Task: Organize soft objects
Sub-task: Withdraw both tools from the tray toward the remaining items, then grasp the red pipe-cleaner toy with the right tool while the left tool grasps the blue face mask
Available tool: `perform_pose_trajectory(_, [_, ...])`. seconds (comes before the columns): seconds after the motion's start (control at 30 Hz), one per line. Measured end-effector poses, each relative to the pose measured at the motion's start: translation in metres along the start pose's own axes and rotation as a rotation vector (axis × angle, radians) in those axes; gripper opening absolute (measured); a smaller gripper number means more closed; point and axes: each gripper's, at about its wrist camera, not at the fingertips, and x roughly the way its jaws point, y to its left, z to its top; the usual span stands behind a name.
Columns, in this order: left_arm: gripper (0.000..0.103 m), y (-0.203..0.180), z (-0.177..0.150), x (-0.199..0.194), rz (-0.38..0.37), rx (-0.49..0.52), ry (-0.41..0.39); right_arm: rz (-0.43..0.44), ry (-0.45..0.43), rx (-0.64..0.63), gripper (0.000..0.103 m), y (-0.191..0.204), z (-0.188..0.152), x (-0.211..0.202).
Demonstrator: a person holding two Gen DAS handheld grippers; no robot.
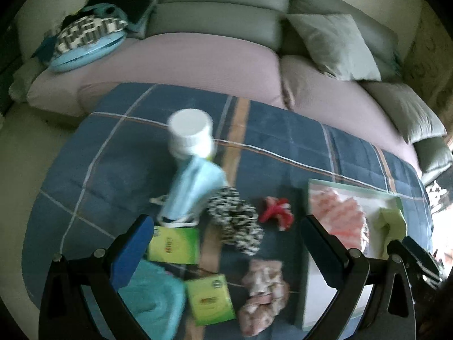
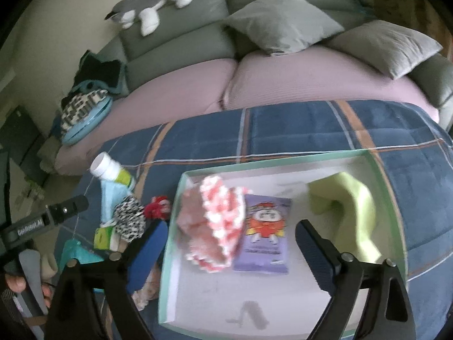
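My right gripper [image 2: 232,226] stands open above a white tray with a mint rim [image 2: 283,161]. In the tray lie a pink-and-white knitted piece [image 2: 218,226], a purple packet [image 2: 266,235] and a pale green cloth [image 2: 348,206]; nothing is gripped. My left gripper [image 1: 226,222] is open too, hovering over the loose things on the blue plaid blanket [image 1: 297,141]. Those are a black-and-white scrunchie [image 1: 235,221], a red scrunchie [image 1: 276,212], a pink floral scrunchie [image 1: 263,294], a light blue face mask [image 1: 195,189] and a teal cloth [image 1: 153,303].
A white bottle [image 1: 189,136] and two green boxes [image 1: 174,245] [image 1: 211,300] lie among the soft items. Behind the blanket is a sofa with pink seat cushions [image 2: 297,85], grey pillows [image 2: 283,19], a plush toy [image 2: 153,2] and piled clothes [image 2: 85,102]. A hand [image 2: 17,283] holds the left gripper.
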Motion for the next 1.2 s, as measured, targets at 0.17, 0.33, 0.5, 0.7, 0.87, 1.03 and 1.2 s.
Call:
perform_pose_trajectory(0.17, [0.103, 0.032, 0.001, -0.005, 0.014, -0.044, -0.009, 0.034, 0.040, -0.060, 0.095, 0.029, -0.006, 0.014])
perform_pose_trajectory(0.33, [0.103, 0.058, 0.006, -0.001, 0.008, -0.069, -0.009, 0.086, 0.059, -0.107, 0.095, 0.057, -0.009, 0.025])
perform_pose_trajectory(0.5, [0.103, 0.077, 0.017, 0.007, -0.021, -0.047, 0.014, 0.132, 0.095, -0.150, 0.095, 0.081, -0.009, 0.043])
perform_pose_trajectory(0.7, [0.103, 0.097, 0.034, 0.015, -0.082, -0.022, 0.041, 0.129, 0.122, -0.190, 0.095, 0.102, -0.007, 0.060])
perform_pose_trajectory(0.87, [0.103, 0.101, 0.047, 0.027, -0.113, 0.026, 0.089, 0.117, 0.139, -0.200, 0.095, 0.109, 0.001, 0.075])
perform_pose_trajectory(1.03, [0.103, 0.095, 0.057, 0.043, -0.131, 0.090, 0.119, 0.098, 0.137, -0.213, 0.088, 0.111, 0.011, 0.084])
perform_pose_trajectory(1.2, [0.103, 0.082, 0.060, 0.066, -0.146, 0.156, 0.182, 0.095, 0.169, -0.250, 0.076, 0.116, 0.019, 0.099])
